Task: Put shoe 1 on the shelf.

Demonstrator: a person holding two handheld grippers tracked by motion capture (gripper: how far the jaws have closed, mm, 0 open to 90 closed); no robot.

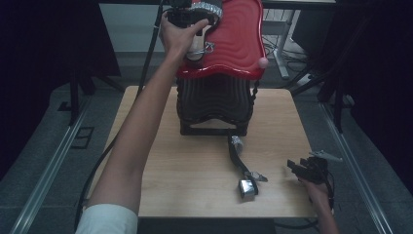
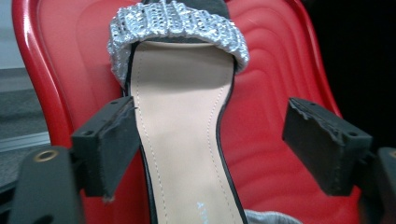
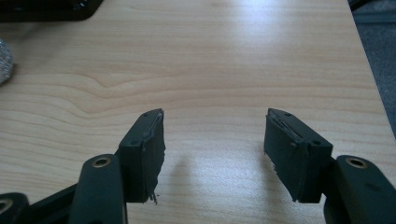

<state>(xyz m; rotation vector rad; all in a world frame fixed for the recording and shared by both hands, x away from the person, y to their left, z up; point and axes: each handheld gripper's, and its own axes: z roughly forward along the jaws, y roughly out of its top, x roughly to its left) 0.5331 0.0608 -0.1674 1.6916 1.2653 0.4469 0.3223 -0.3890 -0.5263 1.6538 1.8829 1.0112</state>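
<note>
two sandals are in play as i am working this rig from afar: one sandal [image 2: 182, 140], with a silver woven strap, is lying on the top shelf [image 1: 241, 34] of a red-and-black shoe rack [image 1: 214, 105], and the second sandal [image 1: 243, 168] is lying on its side on the wooden table [image 1: 195, 161], just in front of the rack's base. my left gripper [image 1: 187, 17] is hovering over the shelved shoe with its jaws spread wide; in the left gripper view the left pad is sitting right at the edge of the insole while the right pad is standing well clear over bare red plastic, so nothing is being squeezed. i am reading this as the release step, with the first shoe set down on the shelf. my right gripper [image 3: 212, 149] is waiting low over the table near its right front corner, jaws parted and empty, with bare wood between the pads. next, as i am judging it, the left hand needs to be drawing back from the rack without nudging the strap, and one gripper needs to be reaching for the sandal on the table, taking it by the sole or heel rather than the loose ankle strap, which looks likely to slip.
</note>
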